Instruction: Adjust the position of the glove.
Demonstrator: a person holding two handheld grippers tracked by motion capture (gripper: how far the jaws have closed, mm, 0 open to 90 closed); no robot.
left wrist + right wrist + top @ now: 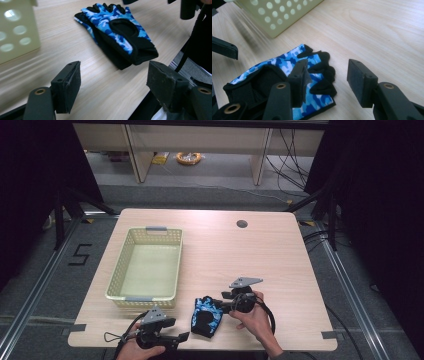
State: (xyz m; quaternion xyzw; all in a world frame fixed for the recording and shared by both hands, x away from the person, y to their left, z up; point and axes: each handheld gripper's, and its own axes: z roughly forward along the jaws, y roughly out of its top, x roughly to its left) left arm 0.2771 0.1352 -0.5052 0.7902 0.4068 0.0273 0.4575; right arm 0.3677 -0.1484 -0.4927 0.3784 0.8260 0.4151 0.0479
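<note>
On the near edge of the desk (280,250), between the person's two hands, a blue camouflage glove (206,315) lay flat, just right of the near right corner of the pale yellow basket (145,265) and apart from it. Its long axis ran roughly from the desk's front edge toward the back, with the black cuff near the front edge and the stubby black finger ends pointing away. The right gripper (325,82) sat closest, its fingers spread partway and not pressing on anything, one over the glove's finger ends and the other over bare wood to the side. The left gripper (112,85) waited farther off at the front edge, its fingers spread wide and empty, the glove lying ahead of them, cuff end nearest.
</note>
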